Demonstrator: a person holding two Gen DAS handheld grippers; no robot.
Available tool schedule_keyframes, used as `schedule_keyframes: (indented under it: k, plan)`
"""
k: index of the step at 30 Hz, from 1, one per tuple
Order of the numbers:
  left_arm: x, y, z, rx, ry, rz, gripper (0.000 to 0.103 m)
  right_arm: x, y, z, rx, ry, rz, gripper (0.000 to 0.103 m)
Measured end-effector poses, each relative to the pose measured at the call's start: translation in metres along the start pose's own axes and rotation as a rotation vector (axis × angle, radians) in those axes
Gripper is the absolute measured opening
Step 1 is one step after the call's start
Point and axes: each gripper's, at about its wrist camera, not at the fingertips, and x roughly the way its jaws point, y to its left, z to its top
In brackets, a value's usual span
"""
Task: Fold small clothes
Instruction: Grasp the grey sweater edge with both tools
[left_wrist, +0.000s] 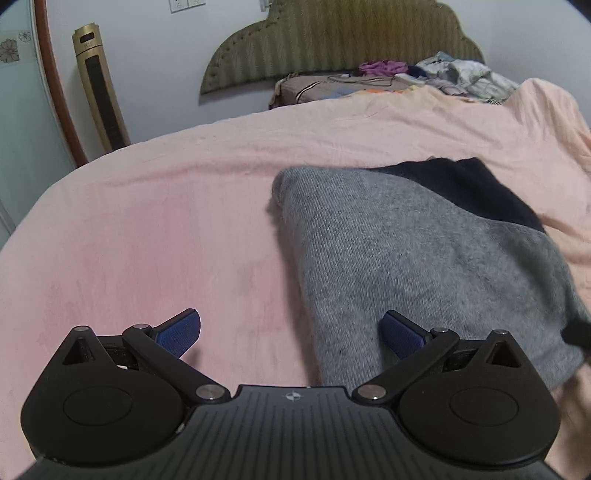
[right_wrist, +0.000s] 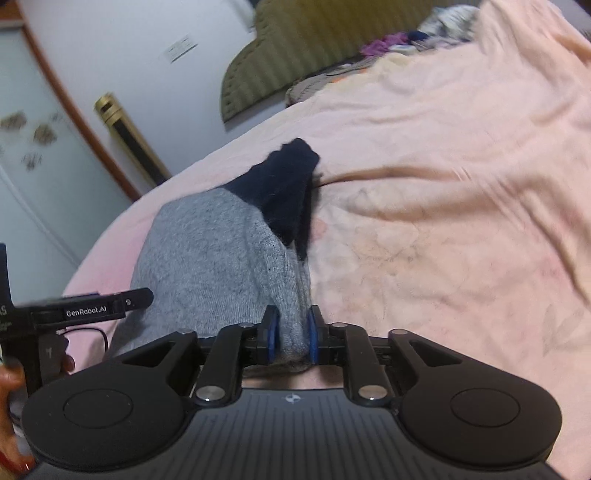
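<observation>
The right gripper (right_wrist: 291, 334) is clamped on the near edge of the grey sock (right_wrist: 218, 258), low centre of its view. The left gripper (left_wrist: 291, 332) (jaws wide apart, holding nothing) hangs at the sock's side, so a one-sided lift may let the knit sag or slip out.

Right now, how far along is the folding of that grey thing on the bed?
Barely begun. Done: nothing looks folded; the grey and navy knit garment lies rumpled on the pink blanket. In hand: the right tool pinches its near grey edge, while the left tool hovers open at its side. Left: the folds themselves.

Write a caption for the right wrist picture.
Right gripper pinches the grey sock's near edge on a pink blanket.
</observation>
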Motion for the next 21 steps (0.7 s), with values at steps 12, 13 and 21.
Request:
schedule_keyframes:
  k: [12, 13, 21]
  plan:
    - [0.014, 0.025, -0.024, -0.183, 0.124, -0.383, 0.094, 0.024, -0.007, 0.005, 0.015, 0.064, 0.131, 0.06]
    - [0.015, 0.025, -0.024, -0.198, 0.124, -0.393, 0.093, 0.027, -0.004, 0.006, 0.015, 0.067, 0.142, 0.06]
    - [0.017, 0.016, -0.025, -0.174, 0.109, -0.436, 0.031, 0.057, -0.006, 0.013, 0.128, 0.109, 0.237, 0.025]
